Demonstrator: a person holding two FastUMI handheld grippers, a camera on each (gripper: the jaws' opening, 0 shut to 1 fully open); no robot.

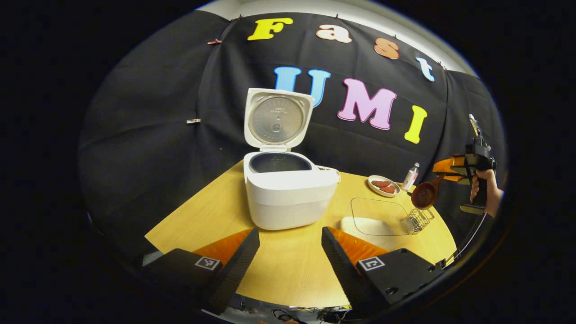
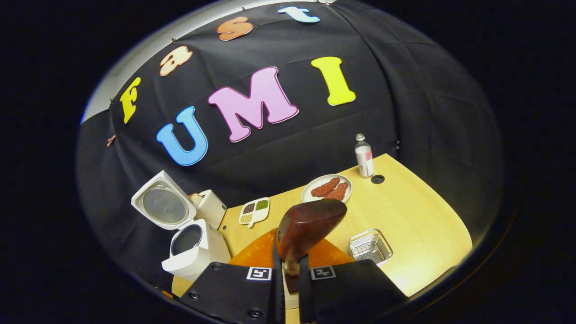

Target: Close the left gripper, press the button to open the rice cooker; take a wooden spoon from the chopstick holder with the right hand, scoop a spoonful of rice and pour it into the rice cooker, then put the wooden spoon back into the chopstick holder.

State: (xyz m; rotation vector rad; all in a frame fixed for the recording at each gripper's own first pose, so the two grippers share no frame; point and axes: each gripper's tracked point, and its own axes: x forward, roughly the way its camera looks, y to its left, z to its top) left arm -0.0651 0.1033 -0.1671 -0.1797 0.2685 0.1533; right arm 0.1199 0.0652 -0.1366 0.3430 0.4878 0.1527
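Black cloth backs the wooden bench (image 1: 288,265), where the rice cooker (image 1: 288,193) stands open. Right claw (image 2: 288,274) is clamped on the wooden spoon (image 2: 308,225), lifted over the chopstick holder (image 2: 370,245). Left claw (image 1: 290,256) gapes empty. Next: scoop from the rice dish (image 1: 375,218), apparently at three o'clock of the cooker.

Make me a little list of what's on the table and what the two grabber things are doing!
rice cooker: lid up, pot showing
wooden spoon: pinched by its handle in the right gripper, held above the table
left gripper: open, holding nothing, pointed at the cooker
chopstick holder: wire basket on the table, under the spoon
glass dish: holds white rice
plate: reddish food pieces on it
bottle: upright near the table's back edge
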